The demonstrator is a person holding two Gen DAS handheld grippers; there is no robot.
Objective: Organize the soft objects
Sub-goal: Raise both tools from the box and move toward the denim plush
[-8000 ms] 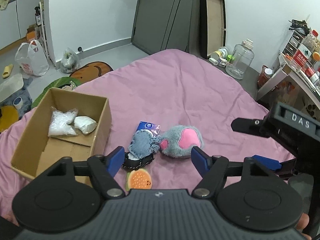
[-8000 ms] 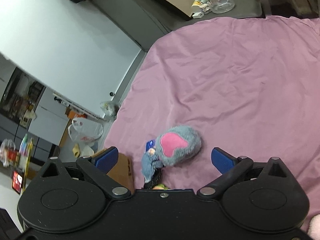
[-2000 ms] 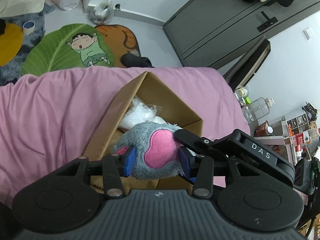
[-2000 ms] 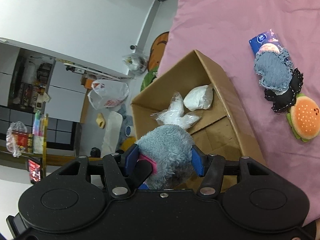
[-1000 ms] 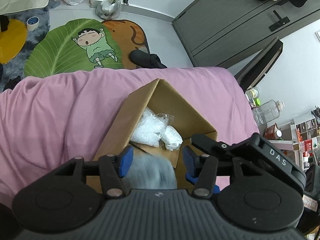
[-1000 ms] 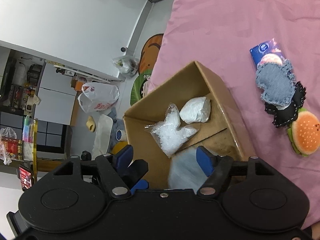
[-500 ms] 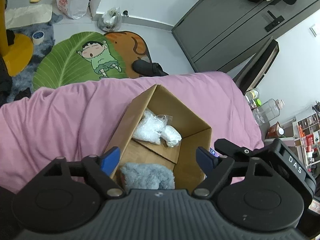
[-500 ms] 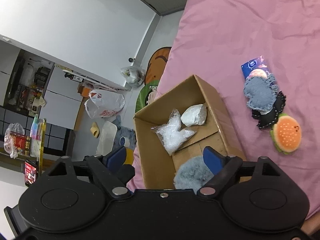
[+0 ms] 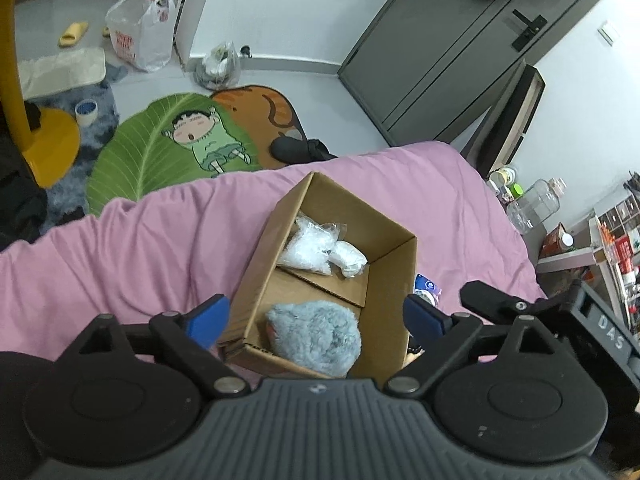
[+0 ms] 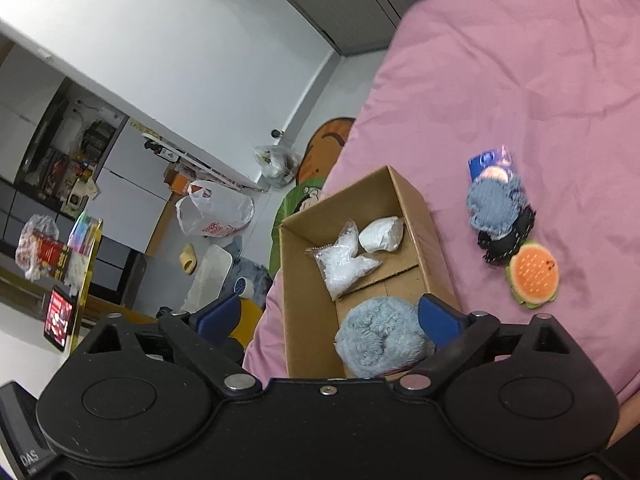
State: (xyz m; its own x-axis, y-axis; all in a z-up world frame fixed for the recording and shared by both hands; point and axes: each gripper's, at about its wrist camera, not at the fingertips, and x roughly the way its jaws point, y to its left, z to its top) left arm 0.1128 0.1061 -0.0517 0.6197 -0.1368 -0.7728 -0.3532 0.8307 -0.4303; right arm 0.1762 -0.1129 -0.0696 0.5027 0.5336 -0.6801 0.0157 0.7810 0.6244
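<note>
Grey plush [image 9: 314, 338] lying in the near end of the box [image 9: 394, 268], just below and between both pairs of fingers, pink face turned down. Likely light, squashy, furry rather than slippery; best pinched across its bulk, no harm from a firm squeeze. Farther along the box from the fingers: a clear bag [image 9: 310, 246] touching a white bundle [image 9: 350, 258]. Left gripper [image 9: 316, 318] above the box, fingers wide apart, holding nothing. Right gripper [image 10: 330, 318] likewise spread, empty, over the same end. Out on the pink bed [image 10: 540, 80], off to the right gripper's right: denim plush [image 10: 496, 206] overlapping a black plush [image 10: 506, 246], burger [image 10: 532, 276] just beside, blue packet [image 10: 490, 164] beyond. All presumably soft and easy to nip at the middle.
</note>
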